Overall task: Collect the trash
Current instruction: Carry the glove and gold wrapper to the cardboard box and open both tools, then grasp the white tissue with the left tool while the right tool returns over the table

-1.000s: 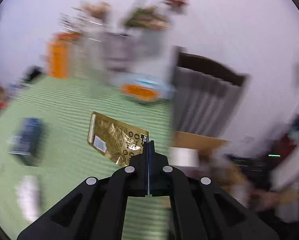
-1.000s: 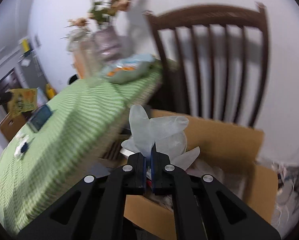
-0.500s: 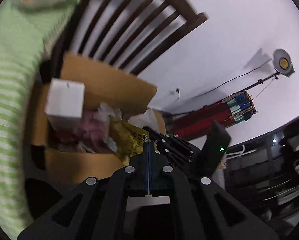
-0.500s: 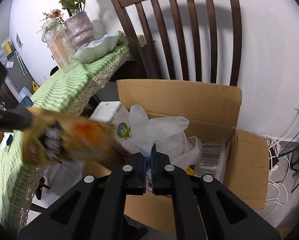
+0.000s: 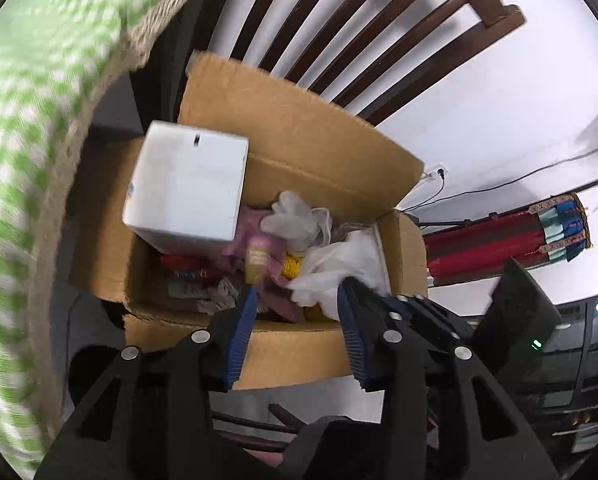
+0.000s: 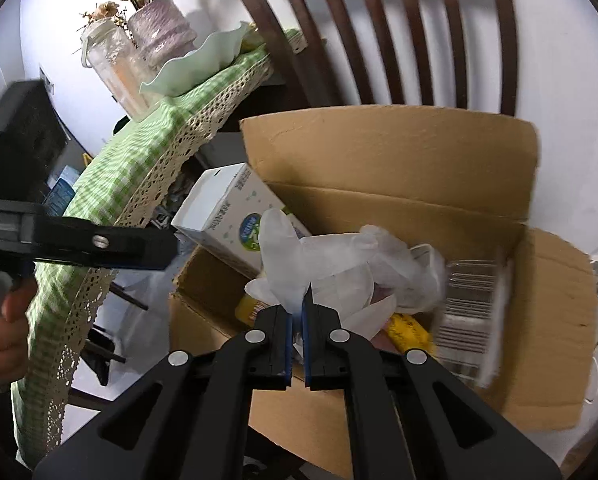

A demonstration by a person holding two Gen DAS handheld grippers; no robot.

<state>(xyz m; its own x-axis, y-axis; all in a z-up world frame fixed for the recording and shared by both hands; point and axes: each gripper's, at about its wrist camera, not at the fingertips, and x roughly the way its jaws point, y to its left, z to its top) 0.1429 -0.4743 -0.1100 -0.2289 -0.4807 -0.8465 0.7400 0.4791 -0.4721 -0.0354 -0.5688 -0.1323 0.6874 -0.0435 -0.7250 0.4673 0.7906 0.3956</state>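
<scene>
An open cardboard box [image 5: 307,128] [image 6: 379,152] holds trash: a white carton [image 5: 187,188] [image 6: 231,216], pink and red wrappers, a clear plastic tray [image 6: 471,300]. My left gripper [image 5: 295,300] is open and empty above the box's near edge. My right gripper [image 6: 297,312] is nearly shut on a white plastic glove [image 6: 319,260] [image 5: 339,260] and holds it over the box. The gold wrapper is not clearly visible; a yellow piece [image 6: 409,330] lies in the box.
The green checked tablecloth with a lace edge [image 6: 139,160] [image 5: 27,120] hangs left of the box. A dark wooden chair [image 6: 399,32] [image 5: 339,40] stands behind it. A vase, a jar and a green dish [image 6: 195,68] stand on the table. Cables lie at the right.
My left gripper carried the gold wrapper from the table to the box, opened and let it go. My right gripper moved lower over the box with the glove.
</scene>
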